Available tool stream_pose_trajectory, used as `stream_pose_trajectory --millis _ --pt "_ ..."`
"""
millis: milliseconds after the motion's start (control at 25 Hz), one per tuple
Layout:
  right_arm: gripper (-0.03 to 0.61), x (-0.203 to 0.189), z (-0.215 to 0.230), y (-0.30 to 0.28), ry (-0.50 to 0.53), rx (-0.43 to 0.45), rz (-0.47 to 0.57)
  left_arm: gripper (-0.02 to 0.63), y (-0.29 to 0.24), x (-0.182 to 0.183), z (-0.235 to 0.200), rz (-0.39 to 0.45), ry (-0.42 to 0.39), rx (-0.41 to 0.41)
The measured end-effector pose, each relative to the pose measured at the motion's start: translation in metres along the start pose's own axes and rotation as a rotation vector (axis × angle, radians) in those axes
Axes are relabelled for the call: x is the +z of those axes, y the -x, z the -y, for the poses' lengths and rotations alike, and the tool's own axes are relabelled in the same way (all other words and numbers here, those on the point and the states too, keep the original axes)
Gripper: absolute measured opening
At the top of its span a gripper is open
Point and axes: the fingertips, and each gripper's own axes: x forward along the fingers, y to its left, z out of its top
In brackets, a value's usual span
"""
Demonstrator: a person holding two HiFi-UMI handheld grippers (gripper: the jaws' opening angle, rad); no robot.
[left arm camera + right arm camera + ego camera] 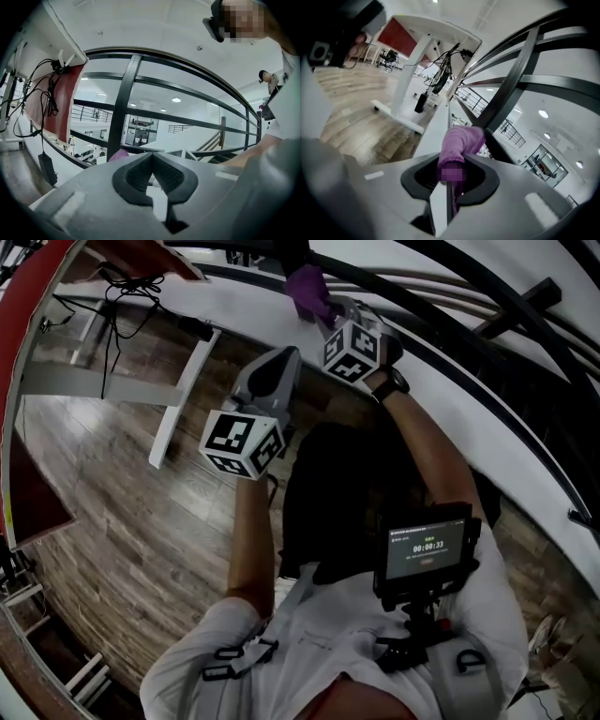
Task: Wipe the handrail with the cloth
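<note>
A purple cloth [308, 291] is pressed against the black curved handrail [441, 320] at the top of the head view. My right gripper [328, 317] is shut on it. In the right gripper view the cloth [460, 143] bulges out of the jaws and touches a black bar of the railing [511, 84]. My left gripper [281, 364] hangs lower left of the right one, apart from the rail, with its jaws closed on nothing. From the left gripper [151, 158] view a sliver of the cloth [118, 153] peeks beside a black upright [123, 101].
A white desk [180, 395] with dangling black cables [440, 77] stands on the wood floor [122, 521] left of me. Glass panels fill the railing. A small screen [427, 554] is mounted on my chest. Another person [268, 77] stands far off to the right.
</note>
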Motion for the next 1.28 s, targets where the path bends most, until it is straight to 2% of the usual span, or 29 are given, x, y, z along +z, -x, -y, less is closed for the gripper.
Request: stream_pose_trajectory --millis 80,160,280,360,520,640,760,880,1080,1280 --pt "0.089 -0.018 -0.022 -0.009 0.034 0.01 -0.034 0.0 -0.002 -0.004 -0.003 -0.006 0.004 0.0" --pt "0.089 -0.032 -0.027 -0.015 0.041 -0.023 -0.051 0.0 -0.004 -0.009 -0.005 -0.013 0.008 -0.001" --pt "0.089 -0.044 -0.009 -0.021 -0.012 -0.109 -0.042 0.0 -0.004 -0.015 -0.008 -0.02 0.014 0.002" --pt "0.091 -0.053 0.005 -0.032 -0.062 -0.133 -0.047 0.0 -0.002 -0.019 -0.01 -0.024 0.019 0.009" --pt "0.091 -0.077 0.012 -0.07 -0.142 -0.094 -0.111 0.0 0.007 -0.028 -0.012 -0.038 0.027 0.014" --pt "0.091 -0.095 -0.003 -0.102 -0.11 -0.002 -0.213 0.0 0.016 -0.036 -0.014 -0.057 0.023 0.023" --pt "0.1 -0.102 -0.005 -0.119 -0.075 0.018 -0.283 0.0 0.023 -0.043 -0.015 -0.086 0.021 0.024" --pt "0.104 -0.098 0.0 -0.123 -0.105 0.028 -0.277 0.0 0.026 -0.042 -0.02 -0.096 0.015 0.031" --pt "0.098 -0.116 -0.006 -0.103 -0.051 0.073 -0.263 0.001 0.02 -0.031 -0.023 -0.079 0.001 0.032" --pt "0.1 -0.139 0.002 -0.068 -0.113 0.109 -0.27 0.0 0.006 -0.027 -0.003 -0.078 -0.009 0.0"
